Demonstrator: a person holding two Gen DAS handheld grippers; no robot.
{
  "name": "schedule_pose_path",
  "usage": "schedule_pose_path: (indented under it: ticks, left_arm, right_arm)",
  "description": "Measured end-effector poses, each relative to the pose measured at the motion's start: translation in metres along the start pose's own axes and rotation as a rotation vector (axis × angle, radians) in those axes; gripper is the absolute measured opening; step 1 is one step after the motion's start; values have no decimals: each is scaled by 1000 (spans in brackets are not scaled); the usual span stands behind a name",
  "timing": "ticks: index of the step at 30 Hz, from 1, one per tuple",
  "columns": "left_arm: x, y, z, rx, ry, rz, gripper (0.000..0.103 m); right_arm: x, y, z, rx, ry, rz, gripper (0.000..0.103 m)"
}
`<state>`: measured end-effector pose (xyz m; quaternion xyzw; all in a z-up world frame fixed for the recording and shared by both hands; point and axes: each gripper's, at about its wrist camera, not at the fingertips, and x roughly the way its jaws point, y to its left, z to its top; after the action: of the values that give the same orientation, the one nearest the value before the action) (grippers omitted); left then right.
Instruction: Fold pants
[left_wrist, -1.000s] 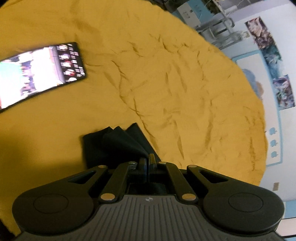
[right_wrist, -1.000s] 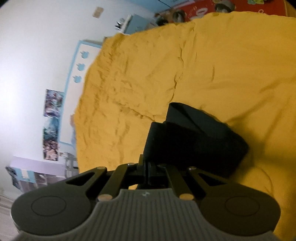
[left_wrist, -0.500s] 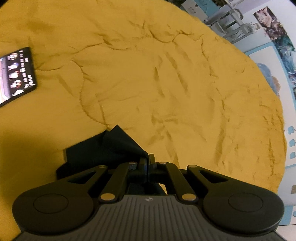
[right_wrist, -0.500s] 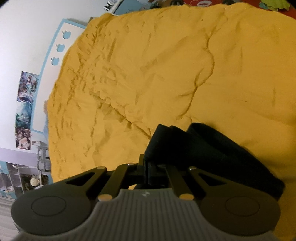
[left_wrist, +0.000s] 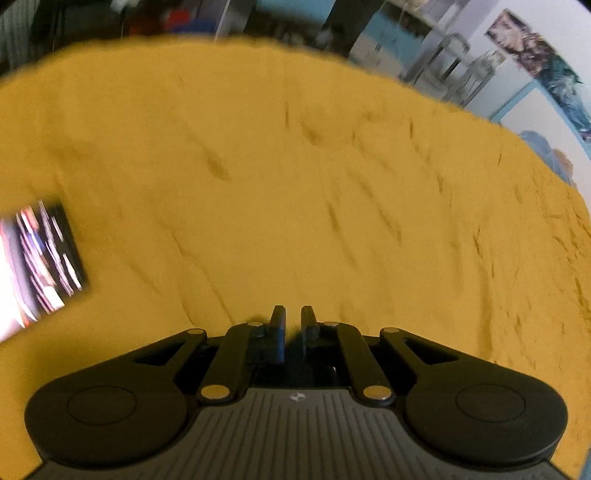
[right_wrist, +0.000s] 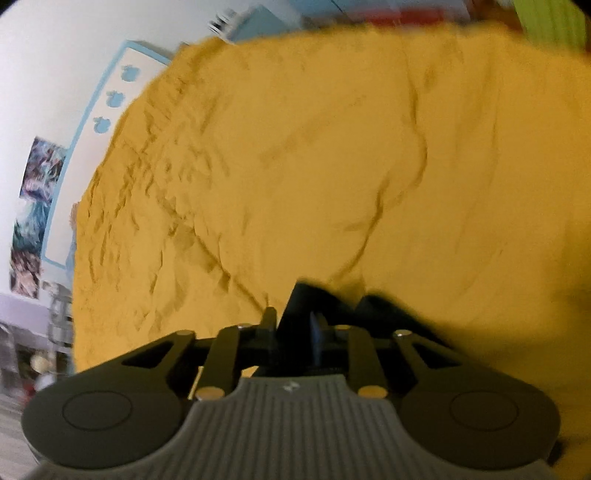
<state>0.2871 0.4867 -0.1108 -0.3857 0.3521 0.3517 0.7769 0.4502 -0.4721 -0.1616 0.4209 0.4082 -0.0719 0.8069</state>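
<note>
Pants (right_wrist: 325, 306), black and bunched, lie on the yellow sheet (right_wrist: 332, 155) at the near edge of the right wrist view, right at the right tool (right_wrist: 293, 319). Its jaws are opening, dark cloth sits in the gap, pads not pressing on it. Left tool (left_wrist: 293, 316) jaws are opening too, narrow gap, only yellow sheet showing between them, no pants in that view. Lit tablet screen (left_wrist: 37, 266) lies on the sheet at far left, blurred. Posters (right_wrist: 33, 206) on the white wall beyond.
</note>
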Motion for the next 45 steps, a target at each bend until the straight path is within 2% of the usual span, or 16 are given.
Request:
schedule_pose_path:
  ticks: [3, 6, 9, 12, 14, 17, 20, 25, 30, 31, 32, 33, 34, 40, 42, 45]
  left_arm:
    - [-25, 8, -1, 63, -11, -36, 23]
    - [-40, 13, -20, 176, 23, -66, 35]
    - [-42, 19, -43, 238, 85, -98, 36]
    - [-43, 28, -60, 218, 117, -141, 37]
    - [-41, 33, -65, 200, 123, -163, 43]
    - [-27, 35, -66, 171, 135, -151, 45]
    - [-24, 44, -68, 85, 137, -156, 45]
    - [-36, 64, -81, -24, 114, -201, 47]
    - [-27, 65, -79, -57, 96, -224, 48]
    - [-25, 66, -78, -76, 87, -237, 47]
    - [-23, 67, -77, -98, 88, -248, 38]
    - [-21, 70, -76, -123, 95, -251, 14]
    - [-22, 72, -76, -137, 95, -253, 4]
    - [-51, 85, -82, -121, 10, -284, 3]
    - [-49, 90, -81, -127, 19, -286, 3]
    - [-31, 89, -80, -102, 64, -238, 3]
  right_arm:
    - [-27, 15, -11, -148, -61, -2, 17]
    - [-47, 28, -38, -279, -68, 21, 19]
    - [-55, 37, -75, -368, -34, 49, 21]
    - [-58, 39, -112, -380, 17, 113, 21]
    - [-61, 39, -132, -370, 43, 159, 21]
    - [-62, 45, -162, -370, 60, 216, 21]
    - [-71, 46, -194, -386, 82, 250, 21]
    - [-83, 45, -238, -483, 69, 250, 22]
    - [-79, 37, -263, -535, 69, 210, 23]
    - [-78, 38, -267, -537, 68, 211, 23]
    - [-78, 39, -270, -539, 67, 211, 23]
    - [-78, 40, -273, -547, 64, 209, 23]
    - [-78, 41, -274, -556, 60, 207, 23]
    - [-88, 32, -273, -570, 48, 196, 24]
    - [-88, 32, -272, -565, 46, 197, 24]
    - [-89, 34, -272, -581, 50, 196, 24]
